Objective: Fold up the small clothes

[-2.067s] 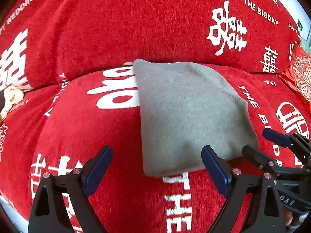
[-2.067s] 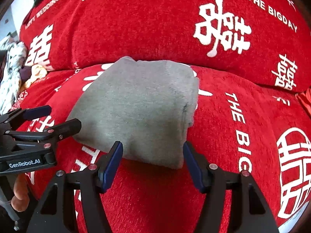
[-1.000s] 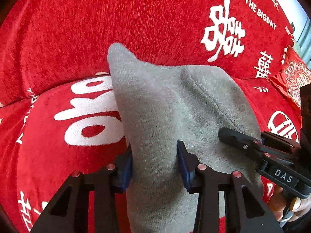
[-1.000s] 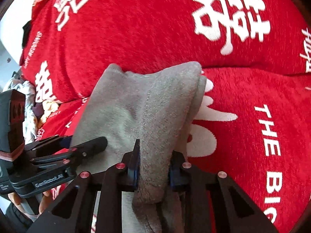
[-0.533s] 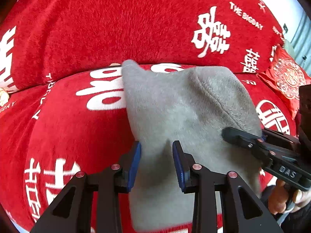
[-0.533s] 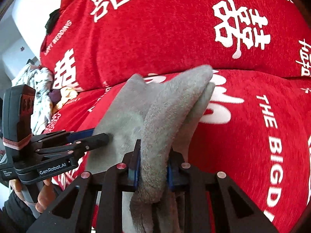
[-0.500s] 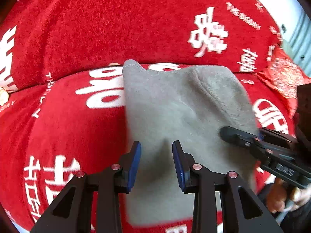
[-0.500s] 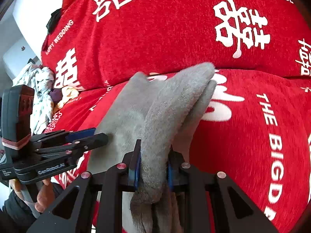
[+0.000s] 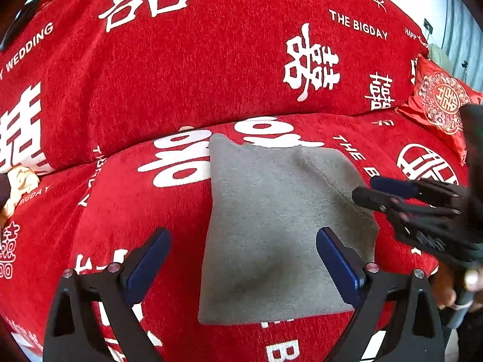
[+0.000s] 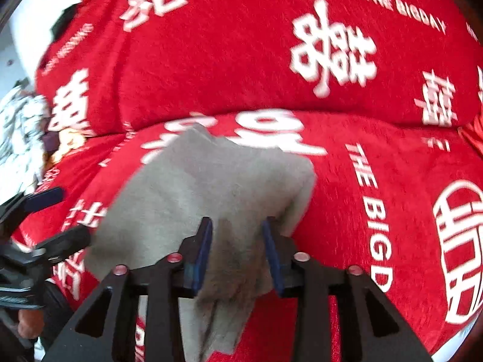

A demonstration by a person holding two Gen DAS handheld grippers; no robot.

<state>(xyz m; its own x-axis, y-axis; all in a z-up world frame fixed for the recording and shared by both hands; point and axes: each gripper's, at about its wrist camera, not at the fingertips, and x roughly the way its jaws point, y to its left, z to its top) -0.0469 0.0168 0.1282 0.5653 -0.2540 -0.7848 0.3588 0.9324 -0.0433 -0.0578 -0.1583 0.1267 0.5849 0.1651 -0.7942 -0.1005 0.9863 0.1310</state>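
Our left gripper (image 9: 243, 259) stands wide apart, having just opened, with the grey cloth (image 9: 271, 226) lying loose between its pads on the red sofa (image 9: 181, 75). Our right gripper (image 10: 237, 253) has just been opening too; cloth still bunches between its jaws, though we cannot tell if they press it.

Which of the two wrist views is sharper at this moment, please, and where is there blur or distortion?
Left wrist view: sharp, fisheye-bowed, grey cloth crisp. Right wrist view: motion-smeared, sofa cover lettering and the cloth's edges soft.
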